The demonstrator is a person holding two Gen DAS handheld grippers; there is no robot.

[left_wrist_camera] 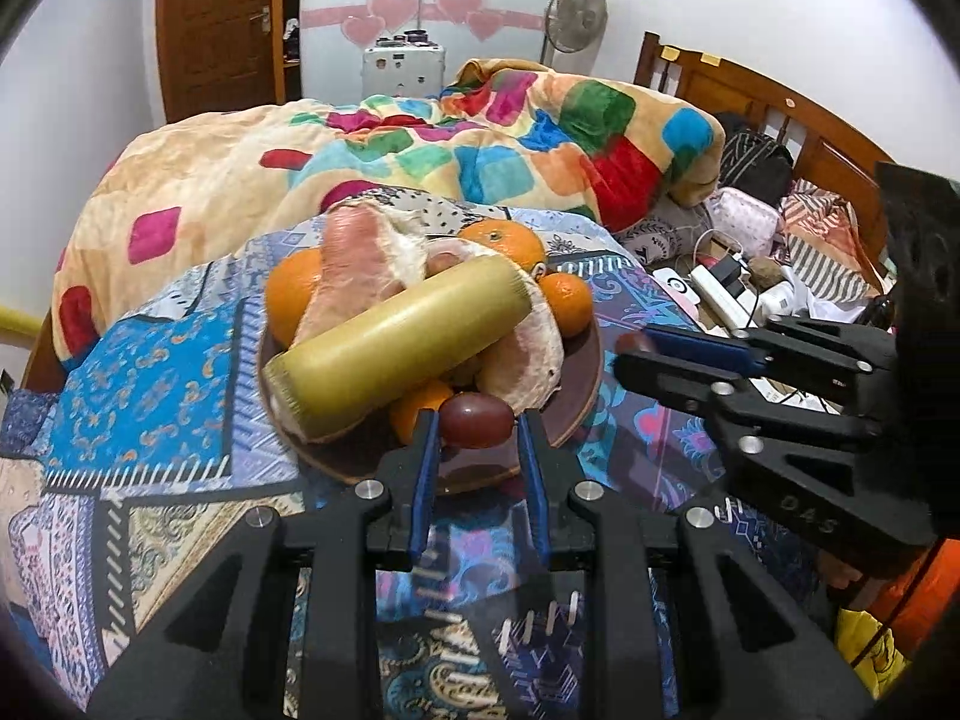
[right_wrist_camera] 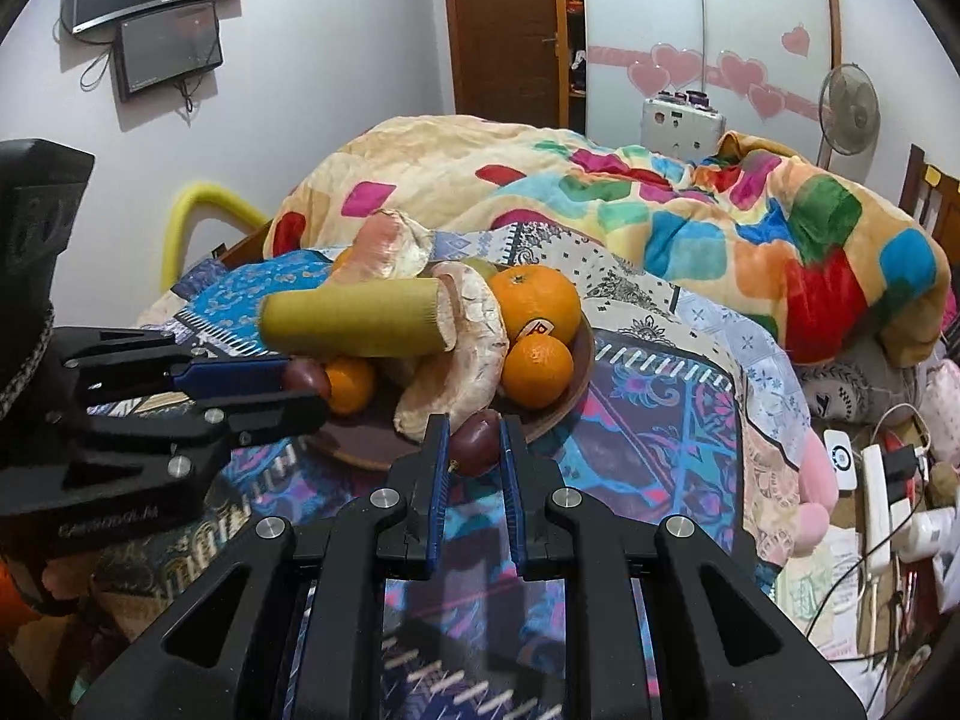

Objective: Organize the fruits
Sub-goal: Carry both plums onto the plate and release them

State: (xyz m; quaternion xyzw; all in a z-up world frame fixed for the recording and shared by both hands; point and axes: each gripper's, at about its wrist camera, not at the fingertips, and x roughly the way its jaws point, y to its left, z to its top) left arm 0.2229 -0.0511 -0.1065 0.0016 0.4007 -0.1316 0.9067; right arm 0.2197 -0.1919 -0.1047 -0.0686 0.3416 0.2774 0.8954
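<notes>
While I hold both grippers over the patterned cloth (left_wrist_camera: pixel 150 372) on the bed, each one has a small dark red fruit pinched at its tips. My left gripper (left_wrist_camera: pixel 477 426) has its blue fingers (left_wrist_camera: pixel 425 468) closed on a dark red fruit (left_wrist_camera: pixel 476 418) just at the near rim of the brown bowl (left_wrist_camera: pixel 576 414). In the bowl, from left to right, I see an orange (left_wrist_camera: pixel 291 294), pale pink pomelo pieces (left_wrist_camera: pixel 360 264), a long yellow-green cylinder (left_wrist_camera: pixel 399 339) lying slantwise on top of them, a further orange (left_wrist_camera: pixel 503 243) at the back and a smaller one (left_wrist_camera: pixel 567 303) at the right edge; another orange (left_wrist_camera: pixel 417 408) sits low at the front. My right gripper (right_wrist_camera: pixel 474 441) is likewise shut on a second dark red fruit (right_wrist_camera: pixel 477 441), just beside the bowl's near right rim. One orange carries a small red and white sticker (right_wrist_camera: pixel 536 327); I cannot read it. Raised letters on the side of the right gripper look like "DAS" (left_wrist_camera: pixel 807 513).
</notes>
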